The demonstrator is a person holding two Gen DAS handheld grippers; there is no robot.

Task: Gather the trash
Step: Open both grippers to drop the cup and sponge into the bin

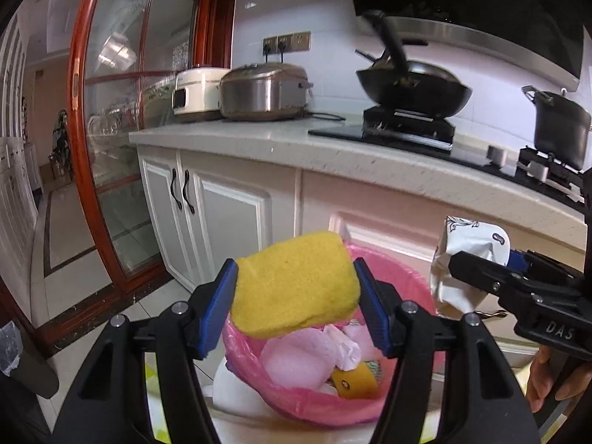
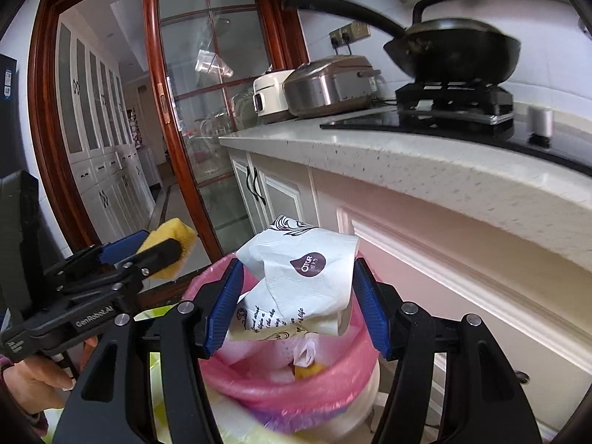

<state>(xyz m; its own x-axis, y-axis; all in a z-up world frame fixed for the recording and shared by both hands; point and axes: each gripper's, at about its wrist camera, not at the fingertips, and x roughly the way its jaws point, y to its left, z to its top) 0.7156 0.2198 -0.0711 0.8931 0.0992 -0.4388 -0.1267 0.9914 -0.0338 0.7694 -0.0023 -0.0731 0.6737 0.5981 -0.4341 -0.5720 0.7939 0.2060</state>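
Left gripper [image 1: 296,288] clamps a yellow sponge [image 1: 296,281] above the pink-lined bin [image 1: 307,399]. Right gripper [image 2: 298,288] grips a crumpled white wrapper [image 2: 299,277] over the same bin.

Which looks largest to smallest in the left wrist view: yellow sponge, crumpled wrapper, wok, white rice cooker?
1. yellow sponge, though it is nearest the camera
2. wok
3. crumpled wrapper
4. white rice cooker

Wok versus wrapper is close; nearness makes true sizes unsure.
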